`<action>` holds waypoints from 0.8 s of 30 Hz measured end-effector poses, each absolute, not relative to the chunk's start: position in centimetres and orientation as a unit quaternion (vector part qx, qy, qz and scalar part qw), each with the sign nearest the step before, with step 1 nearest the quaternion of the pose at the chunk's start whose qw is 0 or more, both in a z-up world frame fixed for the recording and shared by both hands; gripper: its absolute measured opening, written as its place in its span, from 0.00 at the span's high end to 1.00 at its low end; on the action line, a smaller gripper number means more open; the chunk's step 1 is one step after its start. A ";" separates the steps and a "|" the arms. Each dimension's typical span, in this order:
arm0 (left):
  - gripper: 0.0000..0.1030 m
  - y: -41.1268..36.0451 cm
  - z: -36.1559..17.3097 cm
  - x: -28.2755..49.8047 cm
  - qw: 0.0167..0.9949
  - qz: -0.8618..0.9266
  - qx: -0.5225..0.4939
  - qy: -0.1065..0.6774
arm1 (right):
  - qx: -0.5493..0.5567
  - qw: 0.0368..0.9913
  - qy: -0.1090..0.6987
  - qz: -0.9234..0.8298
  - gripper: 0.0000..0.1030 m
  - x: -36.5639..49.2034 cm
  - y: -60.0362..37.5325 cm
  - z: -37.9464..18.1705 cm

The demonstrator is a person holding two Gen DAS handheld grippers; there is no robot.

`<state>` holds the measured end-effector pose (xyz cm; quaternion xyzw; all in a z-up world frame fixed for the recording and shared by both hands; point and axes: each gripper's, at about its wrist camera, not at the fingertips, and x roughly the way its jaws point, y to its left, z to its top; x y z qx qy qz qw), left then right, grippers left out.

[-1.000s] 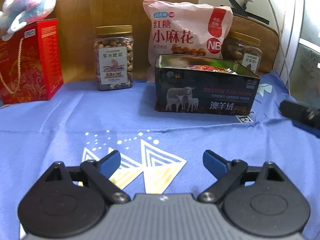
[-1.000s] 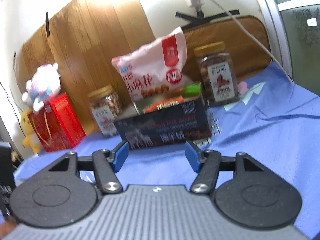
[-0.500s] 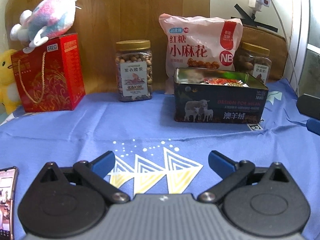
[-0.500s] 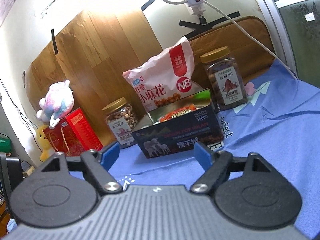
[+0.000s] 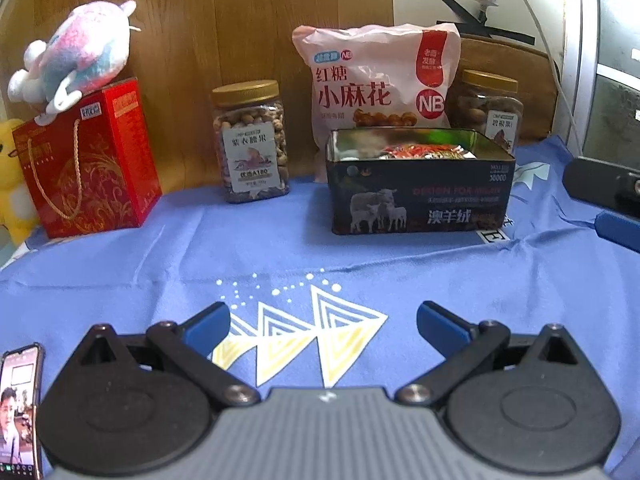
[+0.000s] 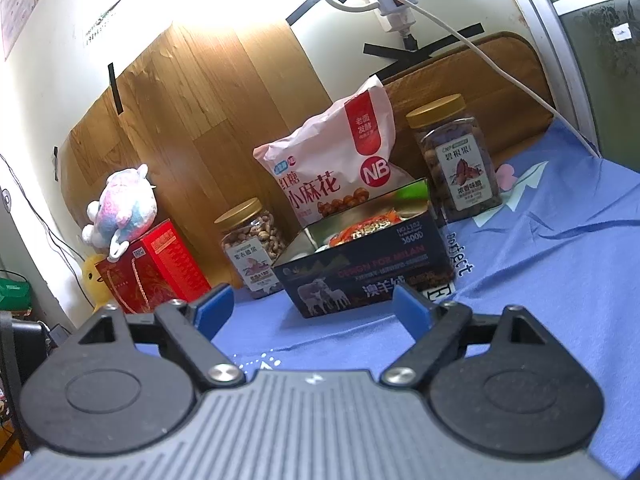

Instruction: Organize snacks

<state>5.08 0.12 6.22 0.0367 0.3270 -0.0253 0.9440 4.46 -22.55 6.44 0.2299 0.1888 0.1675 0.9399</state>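
Note:
A dark open tin (image 5: 420,204) with sheep on its side holds red snack packets (image 5: 424,150); it also shows in the right wrist view (image 6: 368,272). Behind it leans a pink snack bag (image 5: 376,80). A nut jar (image 5: 251,142) stands to its left and a pecan jar (image 5: 492,108) to its right. My left gripper (image 5: 323,326) is open and empty, well in front of the tin. My right gripper (image 6: 313,307) is open and empty, also short of the tin; part of it shows at the left wrist view's right edge (image 5: 608,192).
A red gift bag (image 5: 90,160) with a plush toy (image 5: 76,60) on top stands at the back left, a yellow plush (image 5: 10,184) beside it. A phone (image 5: 18,408) lies at the near left on the blue cloth (image 5: 280,248). A wooden board and a cabled wall back the table.
Both grippers have drawn back from the tin, so it looks smaller and further off. The right gripper's fingers have spread wider. The phone has come into the left wrist view.

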 end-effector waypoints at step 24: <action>0.00 0.2 5.2 5.6 0.933 -0.020 0.038 0.358 | 0.233 0.938 0.197 0.166 0.11 4.6 -22.7 6.2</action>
